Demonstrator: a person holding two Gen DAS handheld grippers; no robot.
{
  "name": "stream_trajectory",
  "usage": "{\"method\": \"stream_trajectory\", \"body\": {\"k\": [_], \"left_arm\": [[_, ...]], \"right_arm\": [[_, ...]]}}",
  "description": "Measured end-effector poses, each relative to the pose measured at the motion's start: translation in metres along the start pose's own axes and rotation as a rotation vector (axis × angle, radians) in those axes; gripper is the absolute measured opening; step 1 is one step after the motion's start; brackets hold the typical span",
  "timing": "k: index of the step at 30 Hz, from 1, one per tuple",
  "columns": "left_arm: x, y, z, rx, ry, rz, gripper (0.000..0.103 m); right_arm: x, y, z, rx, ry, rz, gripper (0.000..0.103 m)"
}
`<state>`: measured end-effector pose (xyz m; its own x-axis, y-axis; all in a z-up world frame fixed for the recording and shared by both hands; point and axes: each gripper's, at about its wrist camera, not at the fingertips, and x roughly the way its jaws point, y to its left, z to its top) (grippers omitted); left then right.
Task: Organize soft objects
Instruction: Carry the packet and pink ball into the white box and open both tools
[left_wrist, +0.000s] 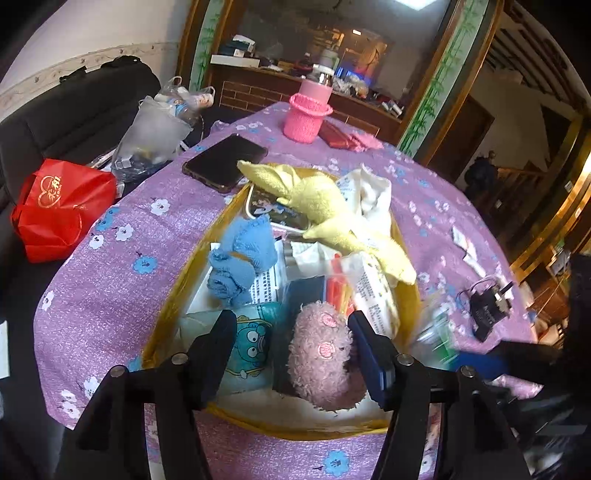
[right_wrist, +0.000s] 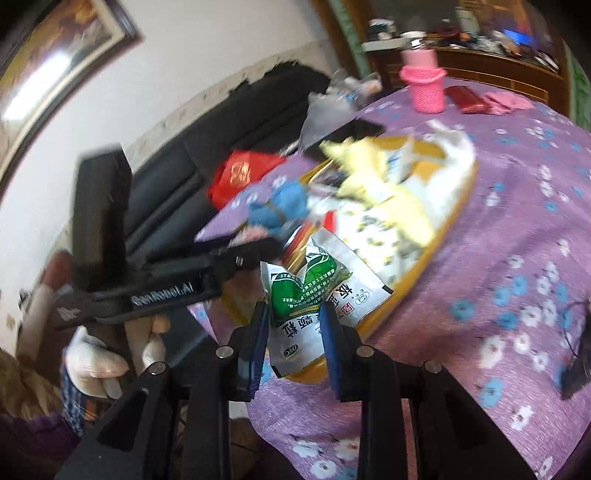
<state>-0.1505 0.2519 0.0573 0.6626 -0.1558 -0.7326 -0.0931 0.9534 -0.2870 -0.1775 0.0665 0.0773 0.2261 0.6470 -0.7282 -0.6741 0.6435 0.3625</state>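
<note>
A yellow-rimmed tray (left_wrist: 162, 317) on the purple floral tablecloth holds a pink fuzzy plush (left_wrist: 321, 358), a blue rolled cloth (left_wrist: 240, 258), a yellow cloth (left_wrist: 325, 203), a white cloth (left_wrist: 369, 192) and paper packets. My left gripper (left_wrist: 291, 332) is open, its jaws either side of the pink plush, the right pad close against it. My right gripper (right_wrist: 293, 325) is shut on a green and white packet (right_wrist: 306, 291) and holds it over the tray's near rim (right_wrist: 406, 291). The left gripper (right_wrist: 236, 258) shows in the right wrist view, reaching into the tray.
A black phone (left_wrist: 225, 162), a pink knitted cup holder (left_wrist: 306, 114) and a red wallet (left_wrist: 336, 134) lie beyond the tray. A black charger (left_wrist: 487, 310) lies to the right. A red bag (left_wrist: 59, 206) and plastic bags (left_wrist: 151, 136) sit on the dark sofa at left.
</note>
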Motion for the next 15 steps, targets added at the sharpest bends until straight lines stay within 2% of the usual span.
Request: {"method": "stream_trajectory", "body": {"k": [3,5,7,9,15], "left_arm": [[-0.006,0.005,-0.002,-0.017,-0.03,-0.017,0.067],[-0.012,0.007,-0.003,-0.027,-0.056,-0.01,0.072],[-0.019,0.009,-0.006,-0.041,-0.078,0.002,0.075],[-0.023,0.01,-0.006,-0.054,-0.091,0.022,0.077],[-0.032,0.005,-0.01,-0.061,-0.125,0.043,0.081]], "right_arm": [[0.018,0.01,-0.001,-0.03,0.051,-0.014,0.028],[0.022,0.015,-0.002,-0.041,0.055,-0.032,0.031],[0.023,0.018,-0.003,-0.056,0.053,-0.054,0.039],[0.021,0.018,-0.005,-0.078,0.035,-0.076,0.056],[-0.015,0.024,-0.022,-0.134,-0.083,-0.135,0.075]]}}
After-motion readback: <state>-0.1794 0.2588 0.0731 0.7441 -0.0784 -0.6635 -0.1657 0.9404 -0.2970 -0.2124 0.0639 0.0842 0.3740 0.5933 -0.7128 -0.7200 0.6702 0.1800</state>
